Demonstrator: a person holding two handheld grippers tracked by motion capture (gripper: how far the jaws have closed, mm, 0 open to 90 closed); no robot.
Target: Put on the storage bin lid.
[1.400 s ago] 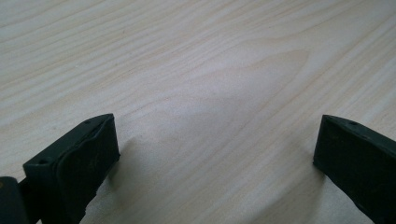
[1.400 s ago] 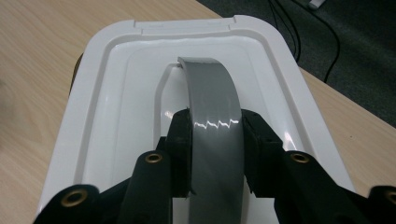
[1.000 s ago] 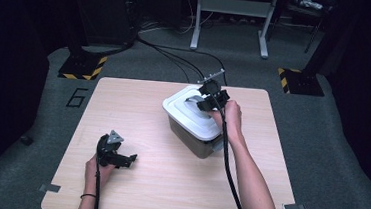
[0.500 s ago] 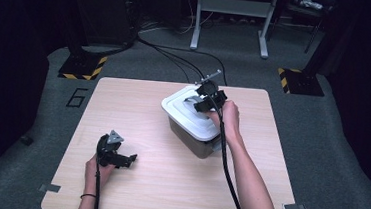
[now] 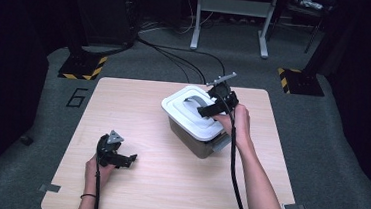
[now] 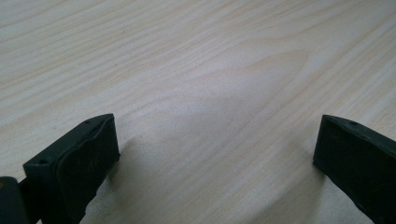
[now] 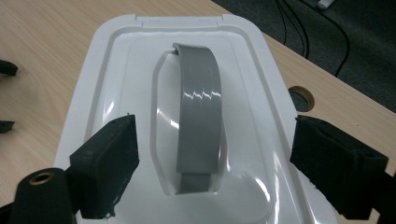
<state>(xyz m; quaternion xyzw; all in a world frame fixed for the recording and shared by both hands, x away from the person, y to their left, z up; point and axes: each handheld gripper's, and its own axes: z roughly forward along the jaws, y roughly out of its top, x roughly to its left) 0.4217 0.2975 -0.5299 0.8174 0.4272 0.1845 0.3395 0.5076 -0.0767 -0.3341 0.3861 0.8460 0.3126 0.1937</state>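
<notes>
A grey box with a white lid (image 5: pixel 185 117) stands right of the table's middle. A grey arched handle (image 5: pixel 194 101) lies in a hollow on the lid. My right gripper (image 5: pixel 207 108) hovers over the lid's near right end. In the right gripper view its jaws have just been opening and stand wide on either side of the handle (image 7: pixel 201 116), without touching it; the right gripper (image 7: pixel 212 158) is open above the lid (image 7: pixel 116 79). My left gripper (image 5: pixel 128 160) rests low over the table's near left part, and the left gripper (image 6: pixel 217 154) is open over bare wood.
The wooden table (image 5: pixel 167 183) has a round cable hole (image 7: pixel 301 99) beyond the box. Black cables (image 5: pixel 177 58) run over the grey floor behind. Striped stand bases (image 5: pixel 81 66) flank the far corners, and a metal frame (image 5: pixel 230 18) stands farther back.
The right gripper's jaws have opened off the grey handle and the hand has drawn back a little toward the right. The left gripper has stayed put.
</notes>
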